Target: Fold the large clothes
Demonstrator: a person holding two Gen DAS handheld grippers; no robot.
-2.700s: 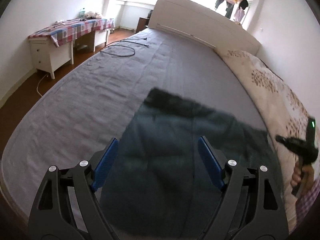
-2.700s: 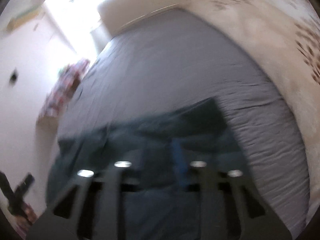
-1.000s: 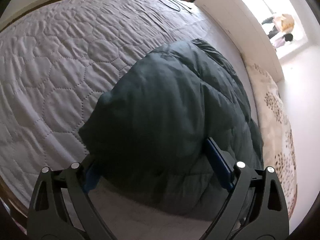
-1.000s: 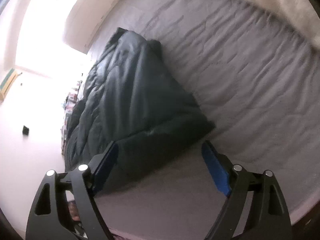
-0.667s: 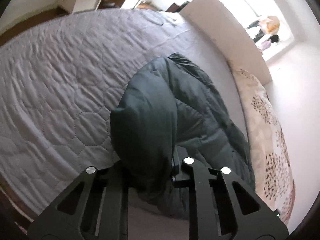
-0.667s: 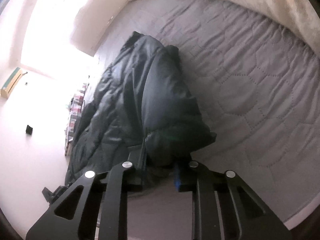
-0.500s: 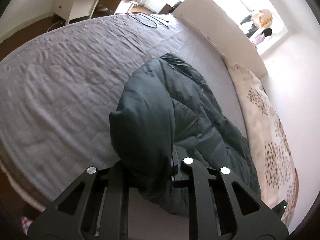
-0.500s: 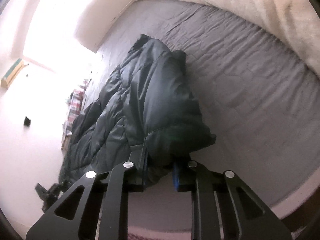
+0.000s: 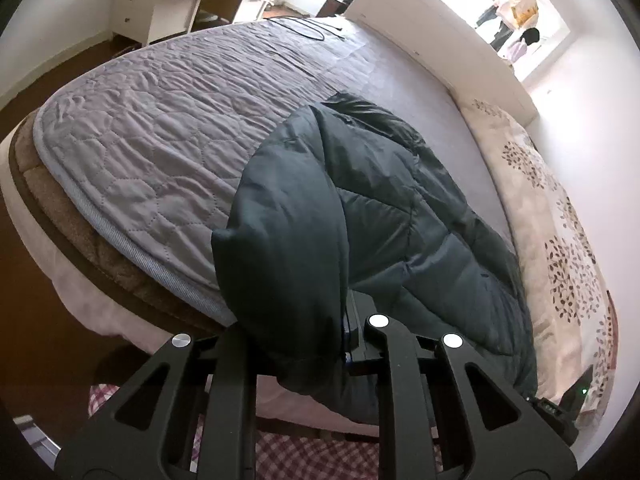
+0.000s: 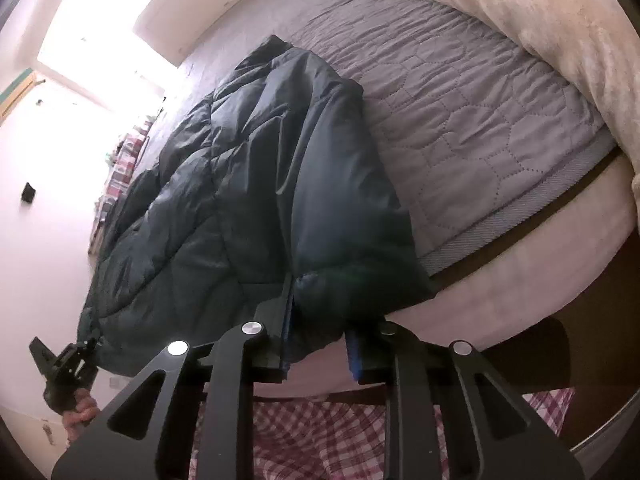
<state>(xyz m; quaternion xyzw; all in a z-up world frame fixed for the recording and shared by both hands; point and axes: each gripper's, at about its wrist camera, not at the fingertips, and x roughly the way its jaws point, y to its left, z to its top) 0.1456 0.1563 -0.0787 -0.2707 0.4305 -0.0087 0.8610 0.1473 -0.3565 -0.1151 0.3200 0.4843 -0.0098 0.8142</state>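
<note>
A dark green quilted puffer jacket (image 9: 400, 216) lies along a bed (image 9: 160, 128) covered by a grey quilted mattress pad, its near end lifted off the bed's foot edge. The left gripper (image 9: 304, 344) is pinching one near corner of the jacket, the fabric bunched and draping over its jaws. The right gripper (image 10: 320, 340) is pinching the other near corner, with a fold of padding caught between the blue pads (image 10: 353, 356). Both corners hang just past the mattress edge, while the far end of the jacket rests on the bed.

The step in hand appears to be the lengthwise fold: the near hem is gripped at both corners and raised. The next move likely calls for carrying both corners forward together, level with each other, and laying them on the far end of the jacket so that the edges meet. The thick padding may spring back or slide unless it is set down flat.

The left wrist view shows a white headboard (image 9: 440, 36), a floral duvet (image 9: 560, 240) beside the jacket, a cable (image 9: 304, 28) lying on the bed, and a white table with a checked cloth (image 9: 168, 4). The right wrist view shows instead the person's left hand (image 10: 78, 408) on the other gripper's handle and the bed's padded frame (image 10: 520, 280).
</note>
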